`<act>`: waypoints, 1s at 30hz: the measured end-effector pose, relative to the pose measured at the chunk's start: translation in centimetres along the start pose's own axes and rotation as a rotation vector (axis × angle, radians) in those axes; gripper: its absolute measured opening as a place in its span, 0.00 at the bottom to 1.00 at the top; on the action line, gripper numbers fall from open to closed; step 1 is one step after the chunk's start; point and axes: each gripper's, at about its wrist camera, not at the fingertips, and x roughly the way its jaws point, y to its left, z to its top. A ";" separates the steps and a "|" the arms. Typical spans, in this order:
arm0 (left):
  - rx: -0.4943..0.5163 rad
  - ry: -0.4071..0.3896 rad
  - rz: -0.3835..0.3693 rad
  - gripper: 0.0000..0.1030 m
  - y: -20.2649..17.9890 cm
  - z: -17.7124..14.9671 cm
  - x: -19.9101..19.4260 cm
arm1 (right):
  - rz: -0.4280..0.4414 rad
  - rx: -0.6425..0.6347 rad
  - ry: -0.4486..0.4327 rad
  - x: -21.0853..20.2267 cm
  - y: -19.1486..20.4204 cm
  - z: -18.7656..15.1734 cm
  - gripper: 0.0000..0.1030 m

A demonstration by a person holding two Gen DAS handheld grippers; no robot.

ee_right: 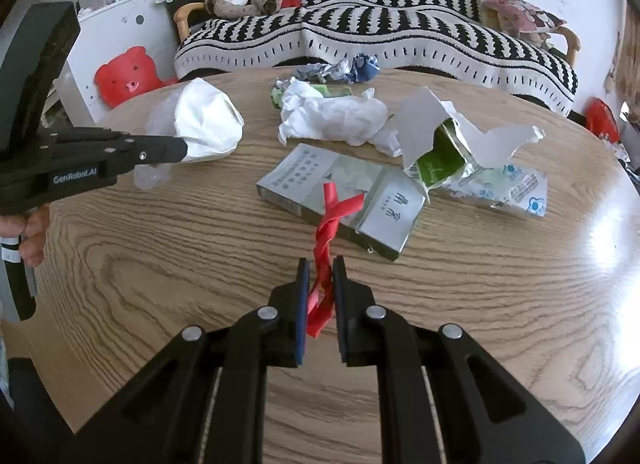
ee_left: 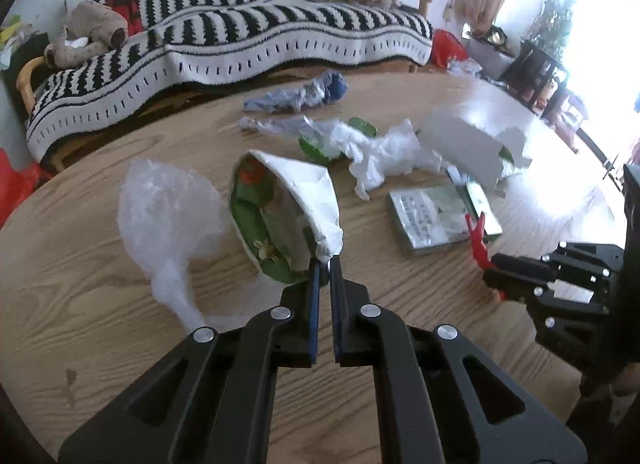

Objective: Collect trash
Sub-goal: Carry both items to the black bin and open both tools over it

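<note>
My left gripper is shut on the edge of a white bag with a green lining, which holds scraps and opens toward me; the bag shows in the right wrist view with the left gripper on it. My right gripper is shut on a twisted red strip, held above the table; the strip also shows in the left wrist view with the right gripper.
On the round wooden table lie a grey flat box, a torn white-and-green carton, crumpled white paper, a printed wrapper, clear bubble plastic and a blue-white wad. A striped sofa stands behind.
</note>
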 end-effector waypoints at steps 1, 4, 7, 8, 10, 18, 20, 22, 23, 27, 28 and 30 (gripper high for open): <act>0.000 0.007 0.010 0.05 0.0 -0.1 0.2 | 0.000 -0.002 0.002 0.0 0.0 0.0 0.12; -0.019 0.019 0.020 0.24 0.0 -0.4 0.3 | 0.001 0.004 0.002 0.0 0.0 -0.1 0.12; -0.051 -0.063 0.051 0.72 0.3 -0.1 -1.0 | 0.006 0.015 0.003 0.1 -0.1 -0.1 0.12; -0.053 -0.079 0.071 0.72 0.4 0.1 -1.2 | 0.008 0.016 0.003 0.1 0.0 -0.1 0.12; -0.069 -0.090 0.073 0.72 0.7 0.5 -1.1 | 0.010 0.013 0.008 0.3 0.1 0.0 0.12; -0.084 -0.055 0.028 0.35 0.3 1.8 1.1 | 0.005 0.013 0.005 0.4 -0.1 0.1 0.12; -0.072 -0.059 0.024 0.35 -0.2 1.9 0.8 | -0.003 0.021 -0.004 0.2 -0.4 0.1 0.12; -0.058 -0.059 0.045 0.35 -0.5 1.8 0.7 | -0.009 0.030 -0.010 0.1 -0.7 0.1 0.12; -0.055 -0.058 0.047 0.35 -0.5 1.8 0.6 | -0.012 0.033 -0.011 0.0 -0.8 0.0 0.12; -0.052 -0.058 0.047 0.35 -0.4 1.6 0.4 | -0.018 0.040 -0.013 0.0 -0.9 0.0 0.12; -0.052 -0.058 0.048 0.35 -0.4 1.6 0.4 | -0.019 0.040 -0.014 0.0 -0.9 0.1 0.12; -0.049 -0.058 0.050 0.35 -0.3 1.6 0.3 | -0.020 0.040 -0.015 -0.1 -0.8 0.1 0.12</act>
